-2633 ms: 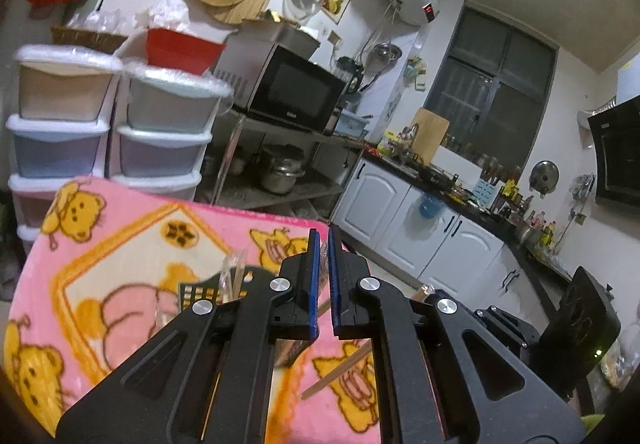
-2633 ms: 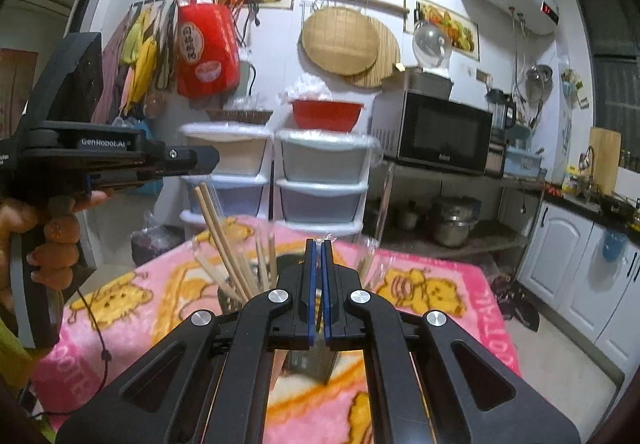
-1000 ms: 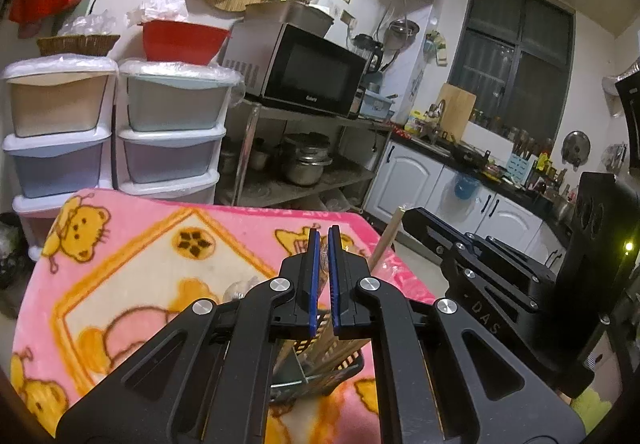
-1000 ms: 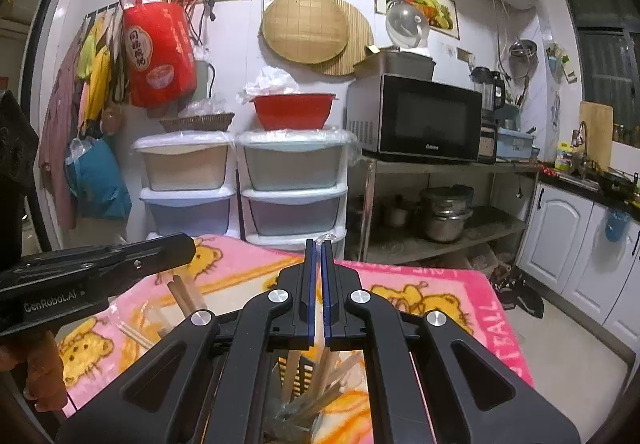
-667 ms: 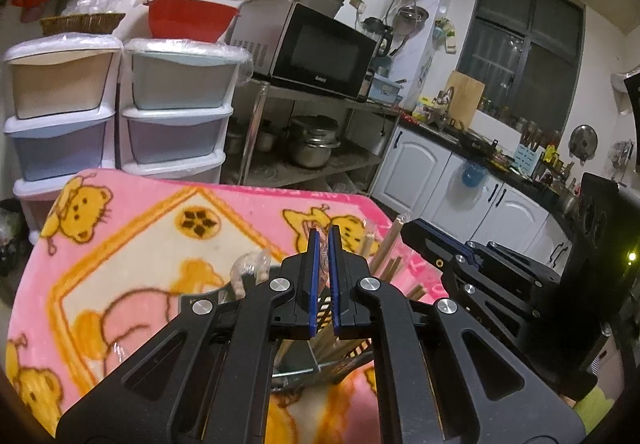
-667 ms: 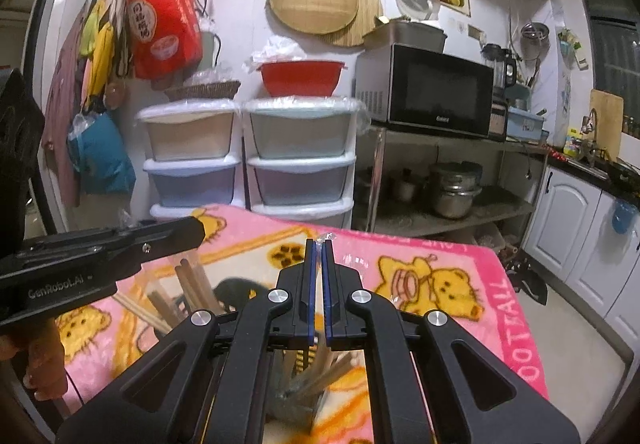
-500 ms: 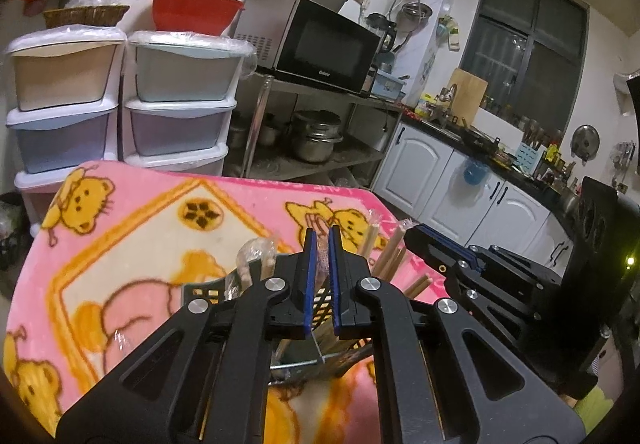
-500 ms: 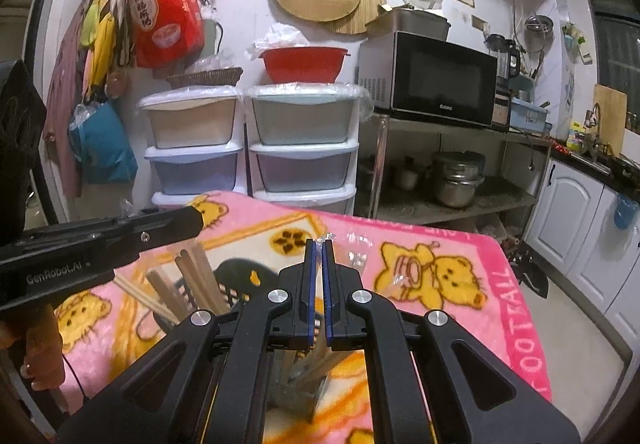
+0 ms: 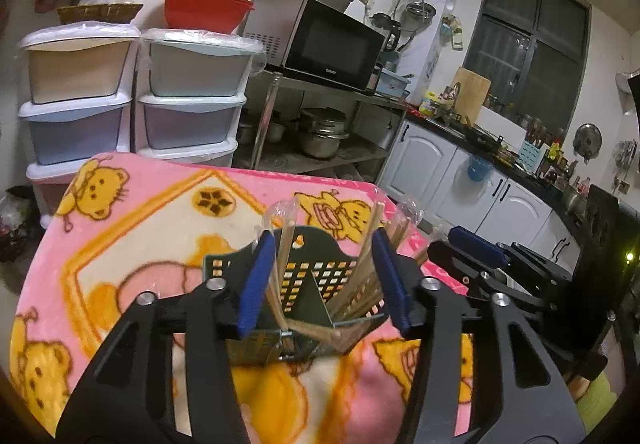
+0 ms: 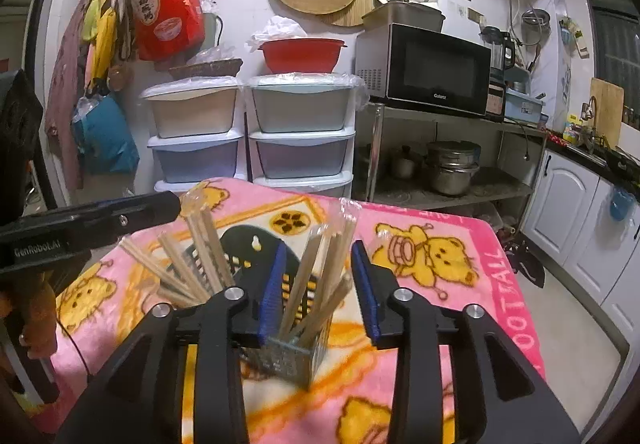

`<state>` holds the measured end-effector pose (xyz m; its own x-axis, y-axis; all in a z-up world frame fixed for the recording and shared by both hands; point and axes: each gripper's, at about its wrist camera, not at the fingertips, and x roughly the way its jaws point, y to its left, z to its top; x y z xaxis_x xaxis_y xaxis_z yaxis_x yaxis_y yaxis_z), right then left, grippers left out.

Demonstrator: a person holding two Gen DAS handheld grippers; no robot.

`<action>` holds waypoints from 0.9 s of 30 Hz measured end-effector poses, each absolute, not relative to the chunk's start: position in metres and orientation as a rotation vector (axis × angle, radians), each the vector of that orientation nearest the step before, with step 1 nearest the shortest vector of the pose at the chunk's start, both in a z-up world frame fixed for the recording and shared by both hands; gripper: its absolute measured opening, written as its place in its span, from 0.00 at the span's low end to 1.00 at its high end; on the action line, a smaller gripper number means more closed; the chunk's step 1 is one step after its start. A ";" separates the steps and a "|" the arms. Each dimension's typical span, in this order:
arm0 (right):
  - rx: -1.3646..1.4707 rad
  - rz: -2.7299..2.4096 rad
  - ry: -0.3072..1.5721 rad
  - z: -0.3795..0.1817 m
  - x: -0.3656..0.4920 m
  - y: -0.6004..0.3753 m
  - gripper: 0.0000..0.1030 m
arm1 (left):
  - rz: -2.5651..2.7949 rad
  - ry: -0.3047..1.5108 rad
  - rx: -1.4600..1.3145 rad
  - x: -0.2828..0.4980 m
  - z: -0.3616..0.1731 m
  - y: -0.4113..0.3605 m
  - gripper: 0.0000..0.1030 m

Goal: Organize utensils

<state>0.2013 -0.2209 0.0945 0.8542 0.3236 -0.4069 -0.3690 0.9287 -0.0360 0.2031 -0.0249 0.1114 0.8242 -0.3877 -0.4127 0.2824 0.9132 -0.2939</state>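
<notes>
On the pink cartoon-bear blanket (image 9: 132, 228), a dark perforated metal utensil caddy (image 9: 316, 284) is standing upright, holding bundles of pale wooden chopsticks (image 10: 320, 276) that are leaning outward in its compartments; some are wearing clear plastic sleeves. The left gripper (image 9: 320, 286) is hovering just above the caddy with its 2 blue-padded fingers (image 9: 256, 280) spread wide, gripping nothing. The right gripper (image 10: 318, 288) is likewise hanging over the caddy, its fingers apart and empty. Behind the blanket, 2 stacks of pastel plastic drawers (image 10: 252, 135) are standing beside a black microwave (image 10: 432, 69) on a metal rack.
</notes>
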 end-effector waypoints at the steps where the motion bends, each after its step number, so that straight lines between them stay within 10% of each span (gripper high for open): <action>1: -0.117 0.369 0.410 0.094 0.198 -0.222 0.37 | -0.359 0.484 -0.227 0.200 0.111 -0.024 0.50; 13: -0.104 0.383 0.427 0.081 0.161 -0.228 0.61 | -0.299 0.537 -0.242 0.164 0.092 -0.006 0.90; 27: -0.088 0.384 0.516 0.039 0.129 -0.228 0.81 | -0.240 0.603 -0.193 0.136 0.048 -0.008 0.90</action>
